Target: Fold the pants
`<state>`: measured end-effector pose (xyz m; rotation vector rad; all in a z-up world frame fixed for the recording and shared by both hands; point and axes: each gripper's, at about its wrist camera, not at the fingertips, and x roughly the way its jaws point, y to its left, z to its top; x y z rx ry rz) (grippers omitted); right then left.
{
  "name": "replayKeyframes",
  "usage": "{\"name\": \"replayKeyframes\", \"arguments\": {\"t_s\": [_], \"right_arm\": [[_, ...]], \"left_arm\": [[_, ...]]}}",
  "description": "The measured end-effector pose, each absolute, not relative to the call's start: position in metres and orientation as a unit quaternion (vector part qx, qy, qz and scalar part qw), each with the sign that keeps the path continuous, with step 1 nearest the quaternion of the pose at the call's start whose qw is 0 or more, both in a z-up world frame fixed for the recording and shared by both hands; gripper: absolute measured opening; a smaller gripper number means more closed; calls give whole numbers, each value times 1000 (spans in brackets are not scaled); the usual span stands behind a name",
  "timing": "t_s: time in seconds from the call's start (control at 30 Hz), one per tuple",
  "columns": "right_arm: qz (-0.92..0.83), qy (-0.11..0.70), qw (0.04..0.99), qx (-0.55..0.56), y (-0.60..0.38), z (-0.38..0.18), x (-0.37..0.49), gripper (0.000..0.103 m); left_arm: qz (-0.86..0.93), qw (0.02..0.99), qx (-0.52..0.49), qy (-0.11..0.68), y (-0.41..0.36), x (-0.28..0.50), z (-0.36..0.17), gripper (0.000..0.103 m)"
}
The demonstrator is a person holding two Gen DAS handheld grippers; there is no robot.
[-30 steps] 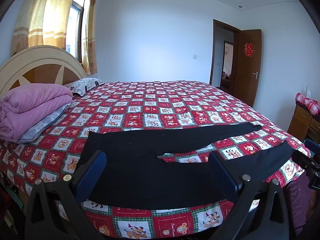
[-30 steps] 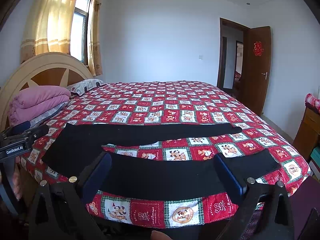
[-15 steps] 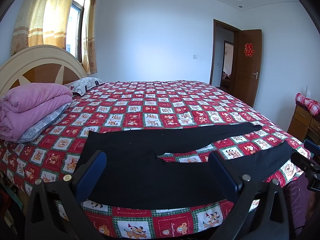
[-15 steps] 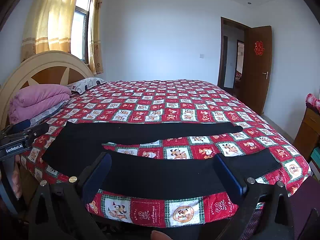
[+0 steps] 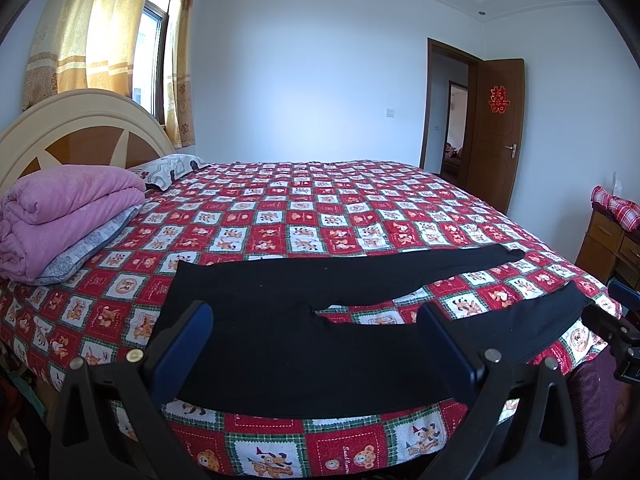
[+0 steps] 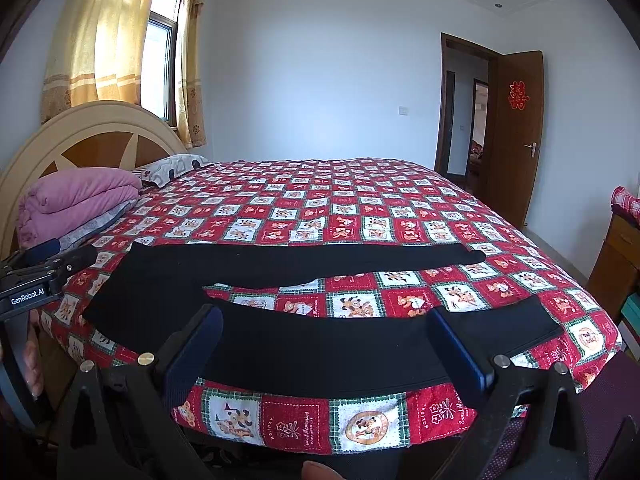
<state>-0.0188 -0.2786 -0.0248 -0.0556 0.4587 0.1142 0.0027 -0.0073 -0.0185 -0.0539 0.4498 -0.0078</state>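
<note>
- Black pants [image 5: 304, 332] lie flat near the front edge of the bed [image 5: 320, 216], waist toward the headboard [image 5: 80, 128], legs splayed apart.
- My left gripper [image 5: 316, 344] is spread wide and holds nothing, hovering off the bed edge; my right gripper [image 6: 324, 344] is the same.
- Around: folded pink quilt [image 5: 60, 212] and pillow [image 5: 168, 166] by the headboard, well clear of the pants; open door [image 5: 496, 132] at right.
- Nothing between the grippers and the pants.
- Versus 1 s ago: view almost unchanged, pants unmoved.
</note>
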Motion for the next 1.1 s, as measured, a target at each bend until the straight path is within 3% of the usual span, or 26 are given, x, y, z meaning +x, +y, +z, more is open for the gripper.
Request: {"name": "replayKeyframes", "arguments": {"t_s": [0.7, 1.1], "right_arm": [[30, 273, 961, -27, -283, -65, 10, 102], [-1, 327, 945, -22, -309, -109, 54, 102]], "left_arm": [[21, 959, -21, 281, 2, 42, -71, 103], [122, 934, -23, 334, 125, 161, -92, 103]]}}
